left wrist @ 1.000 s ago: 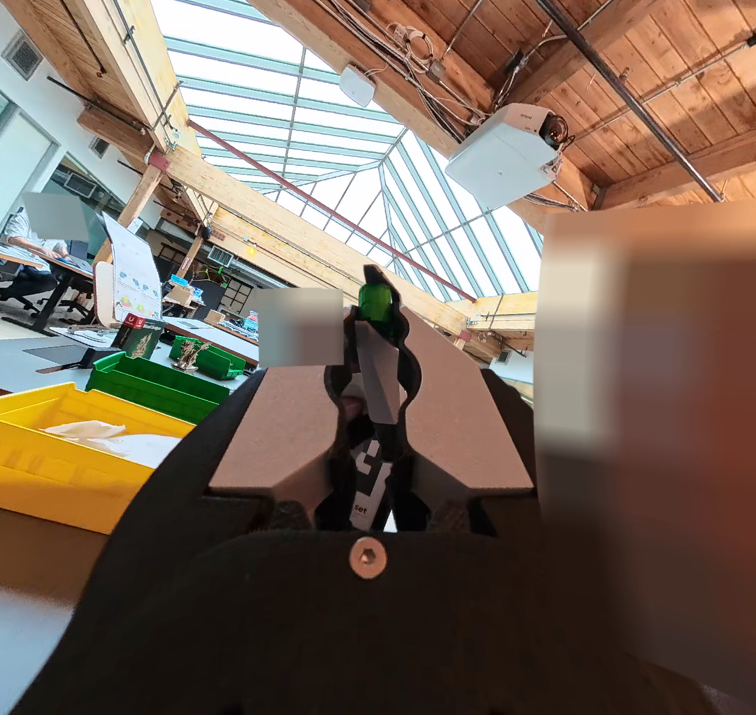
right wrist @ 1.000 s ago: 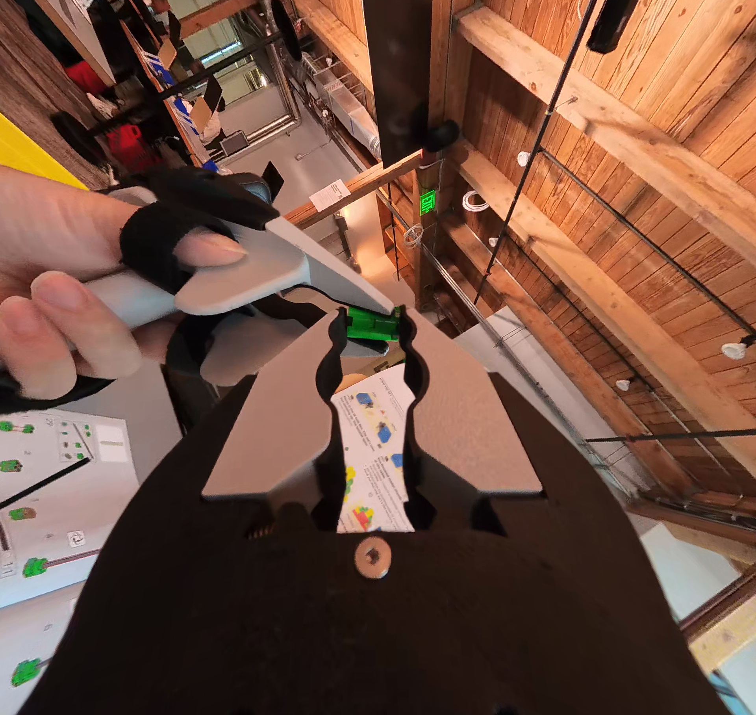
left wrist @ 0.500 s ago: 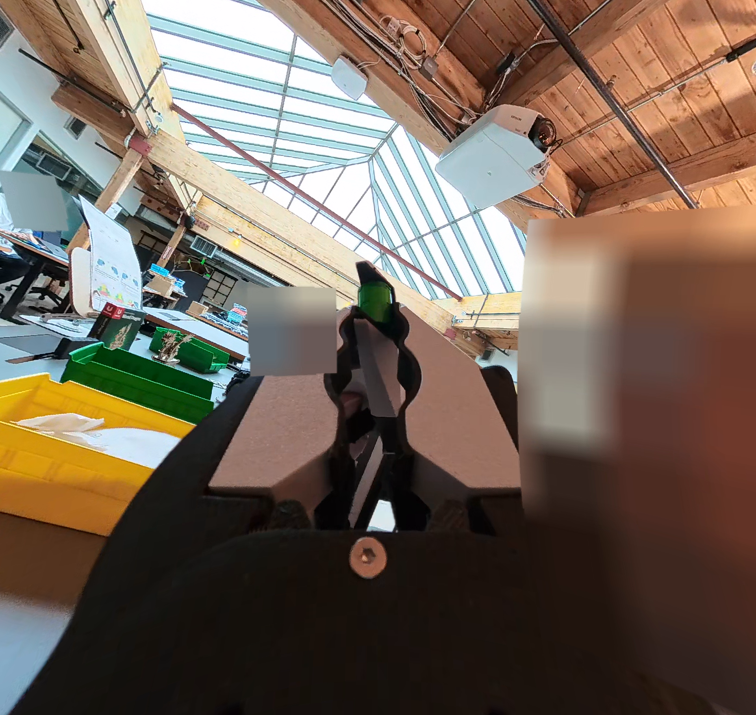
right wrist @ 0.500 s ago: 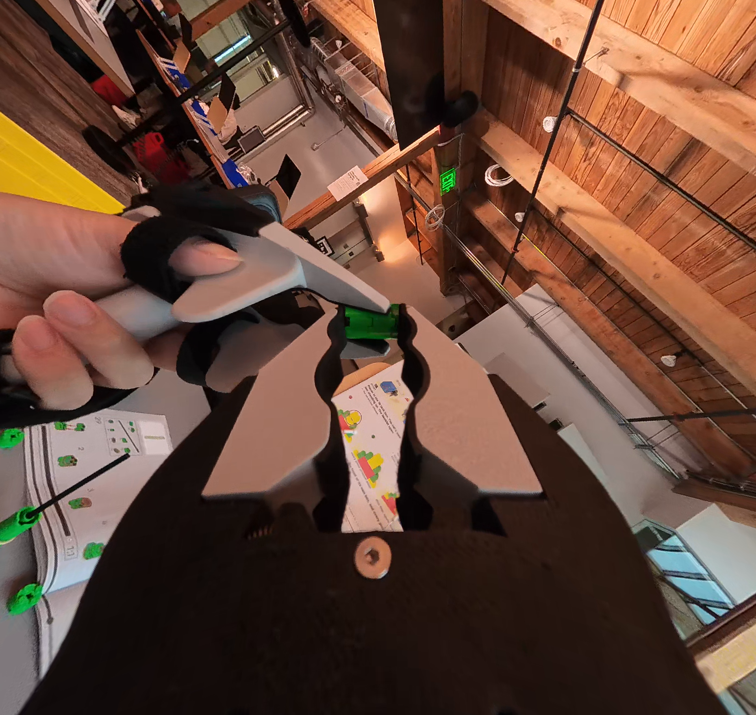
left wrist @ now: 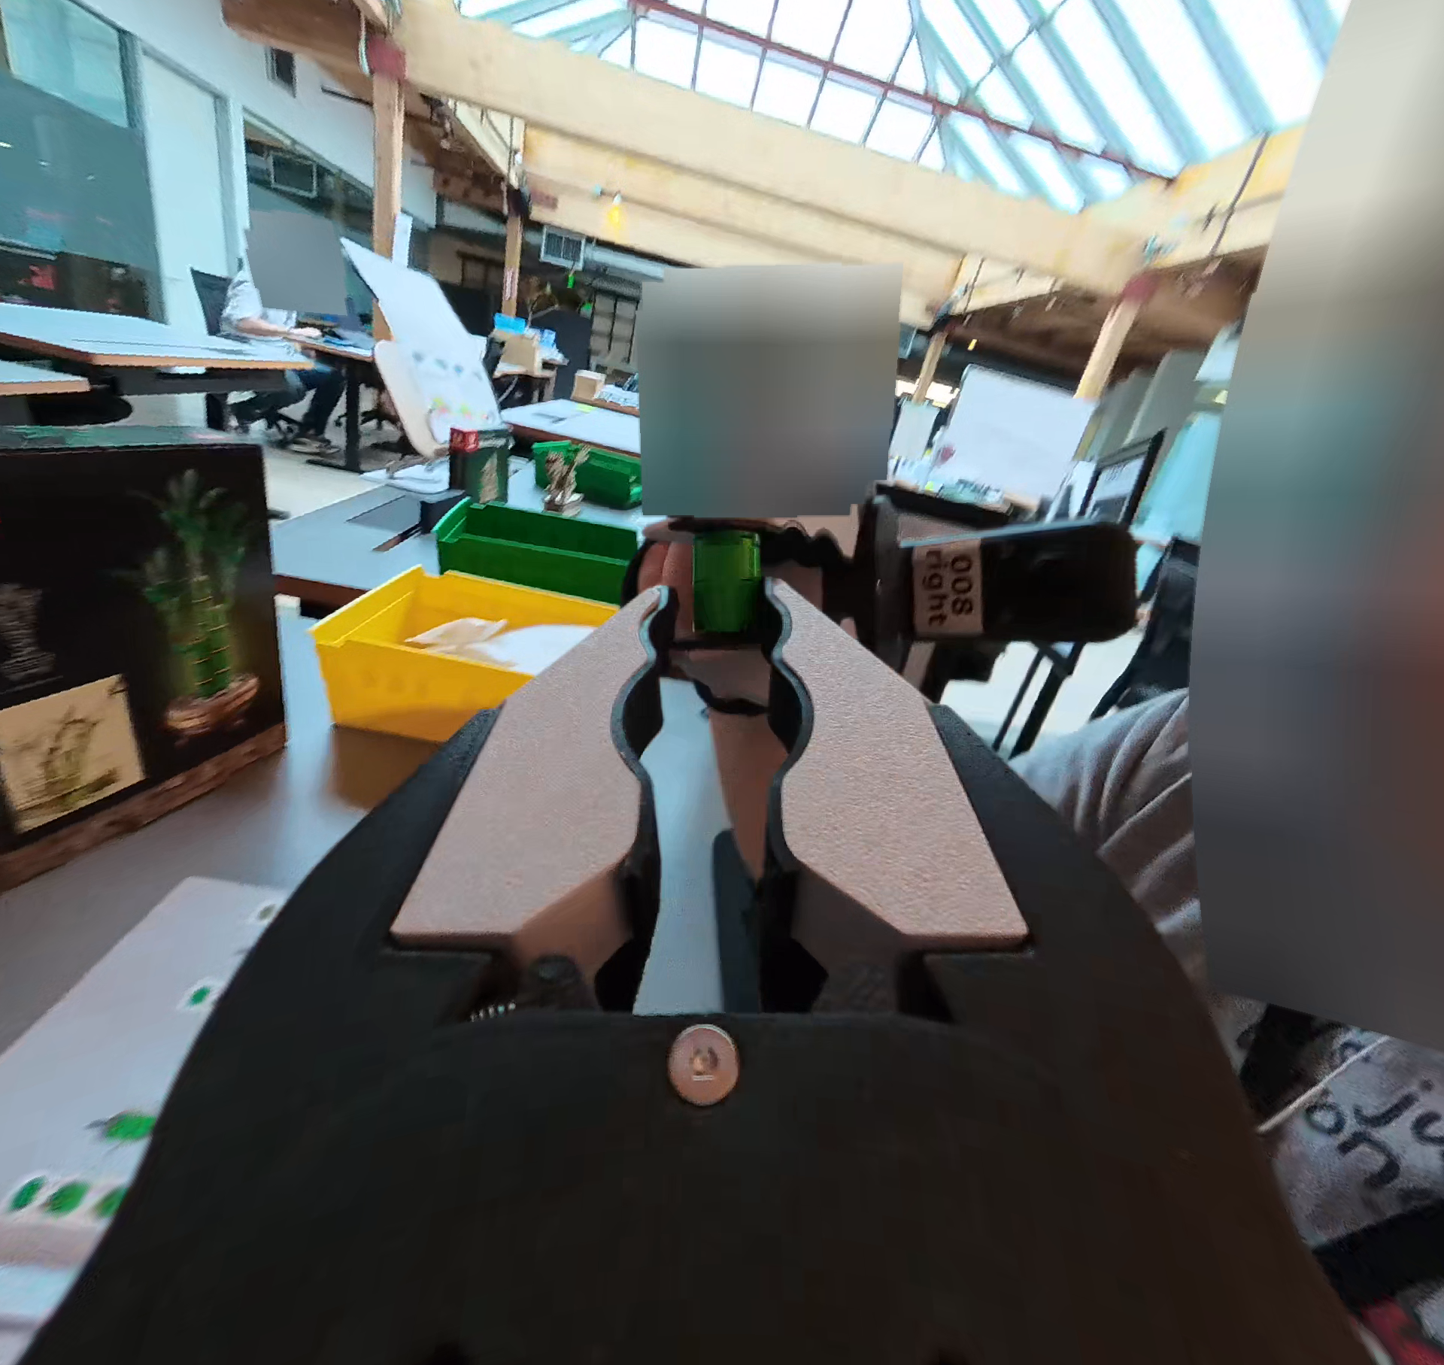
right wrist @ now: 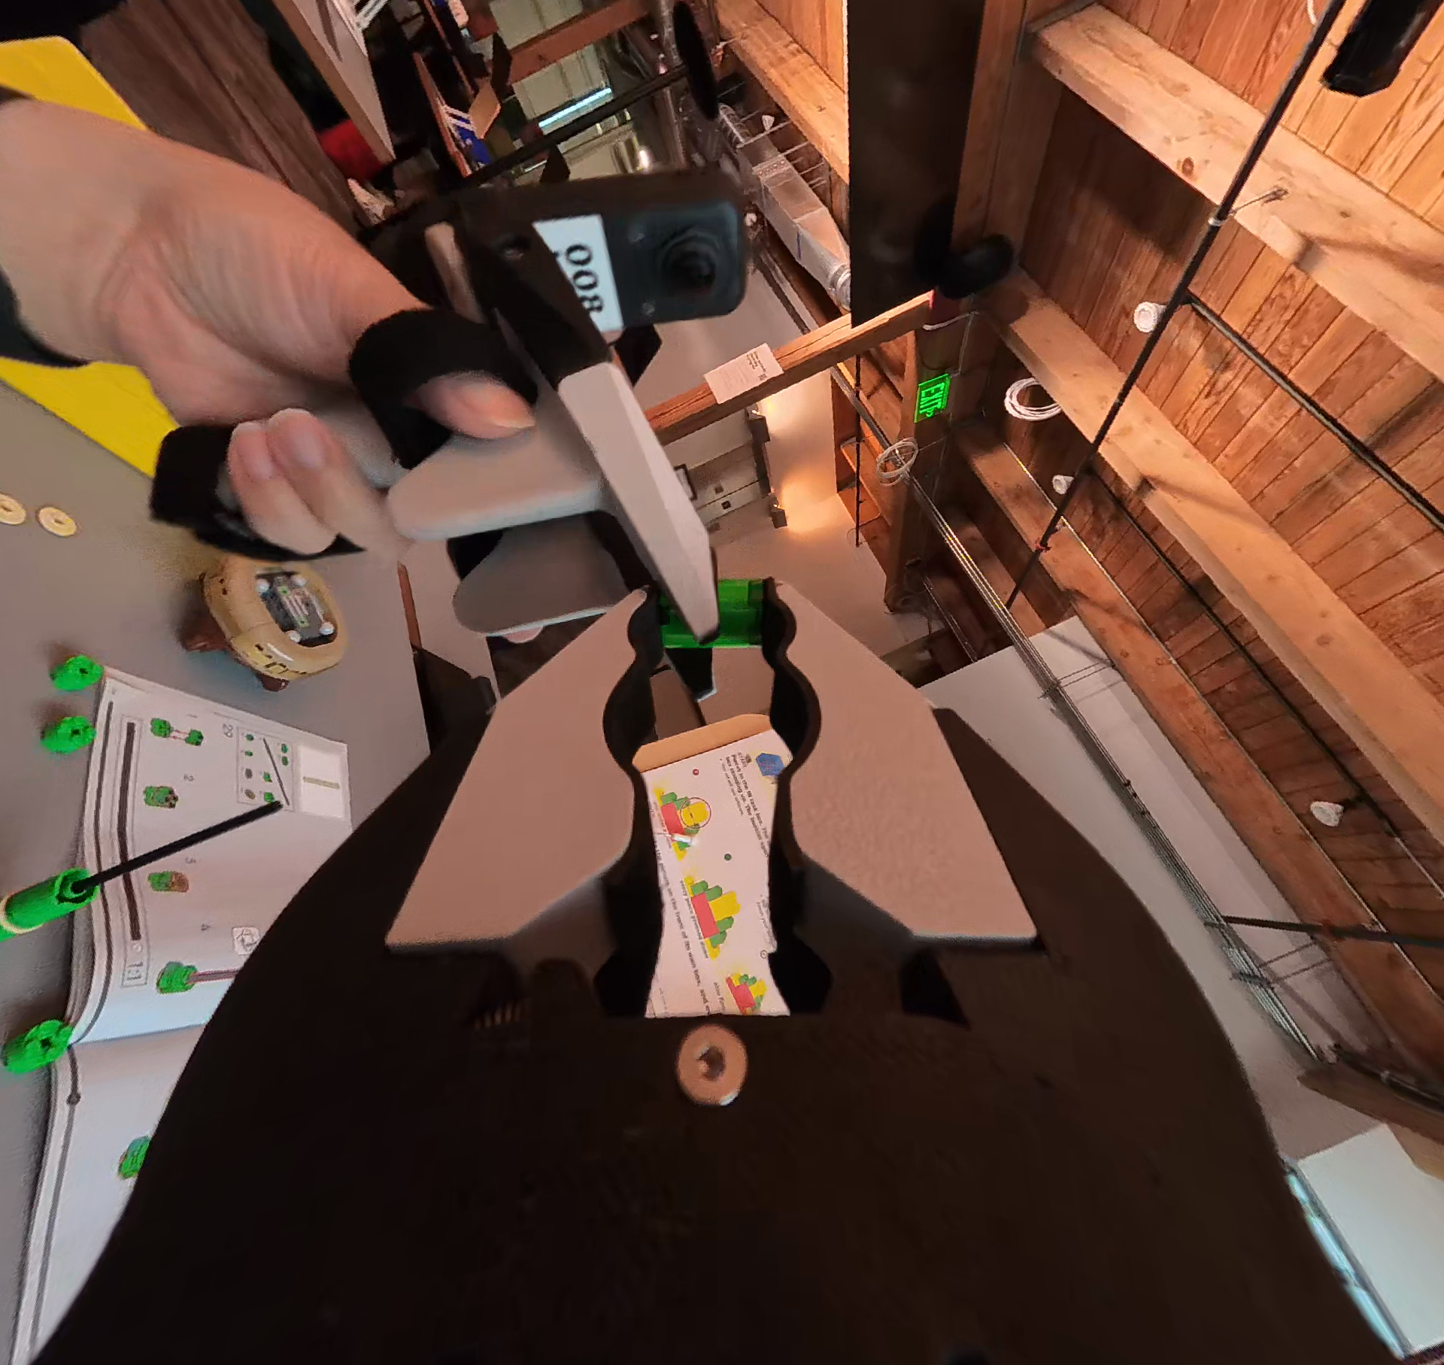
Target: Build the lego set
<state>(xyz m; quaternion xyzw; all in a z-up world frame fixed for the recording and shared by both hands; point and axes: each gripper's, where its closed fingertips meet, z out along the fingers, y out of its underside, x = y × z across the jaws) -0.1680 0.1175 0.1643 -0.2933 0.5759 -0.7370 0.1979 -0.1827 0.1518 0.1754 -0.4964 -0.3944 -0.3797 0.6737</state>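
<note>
The green lego piece point(left wrist: 725, 581) is pinched at the tips of both the left gripper point(left wrist: 723, 609) and the right gripper point(right wrist: 709, 612); its near end is hidden behind the fingers, and motion blur makes its shape uncertain. Compared with one second ago, the left wrist view has tilted down, now showing the set box point(left wrist: 133, 648) at left and the yellow bin point(left wrist: 391, 683) beyond. The instruction booklet point(right wrist: 211, 843) lies below on the table, well apart.
</note>
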